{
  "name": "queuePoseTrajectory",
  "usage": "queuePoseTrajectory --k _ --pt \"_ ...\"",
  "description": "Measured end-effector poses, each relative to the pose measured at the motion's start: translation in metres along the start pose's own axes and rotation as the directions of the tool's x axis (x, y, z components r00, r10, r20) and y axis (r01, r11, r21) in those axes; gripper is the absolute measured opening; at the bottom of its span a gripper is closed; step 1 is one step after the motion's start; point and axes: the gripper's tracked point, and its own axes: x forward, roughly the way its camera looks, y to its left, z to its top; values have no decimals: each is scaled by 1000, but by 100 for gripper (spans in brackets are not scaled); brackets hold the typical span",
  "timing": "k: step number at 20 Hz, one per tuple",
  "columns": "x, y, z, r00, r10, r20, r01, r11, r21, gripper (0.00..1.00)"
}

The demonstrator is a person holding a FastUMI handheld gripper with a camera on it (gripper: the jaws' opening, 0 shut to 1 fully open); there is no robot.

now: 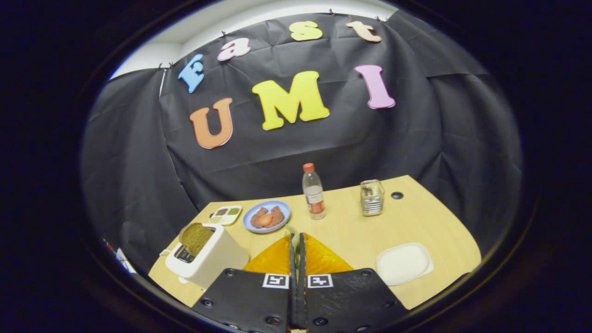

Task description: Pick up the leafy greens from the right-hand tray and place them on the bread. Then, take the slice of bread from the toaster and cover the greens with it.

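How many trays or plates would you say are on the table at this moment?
3: a white tray just right of the fingers, a blue plate beyond them beside the bottle, and a small compartment tray left of that plate. The gripper may hide more.

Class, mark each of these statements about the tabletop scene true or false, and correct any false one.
1. A bread slice sticks up from the toaster. True.
2. The bottle lies on its side. False: it stands upright.
3. The white tray to the right of the gripper is heaped with greens. False: it looks bare, and a bit of pale green shows at the fingertips.
4. The gripper's fingers are spread wide. False: they are nearly together.
5. A blue plate with food sits beyond the toaster. True.
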Motion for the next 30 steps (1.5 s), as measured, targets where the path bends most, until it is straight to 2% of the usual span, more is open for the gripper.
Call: queuePoseTrajectory --k 6,11,19,24,25,27,30 --pt "35 54 -64 995 42 -93 -32 993 110 0" --pt "73 44 -97 990 28 -136 3 975 223 0" --pt "104 -8 -101 987 -69 -144 91 984 155 0" --pt "112 -27 -112 983 -66 -170 88 988 127 7" --pt "114 -32 -112 984 -74 -165 91 991 96 12" --pt "110 -36 -104 987 -80 -140 84 996 23 29" --pt "96 -44 -81 994 -69 -85 66 997 -38 86"
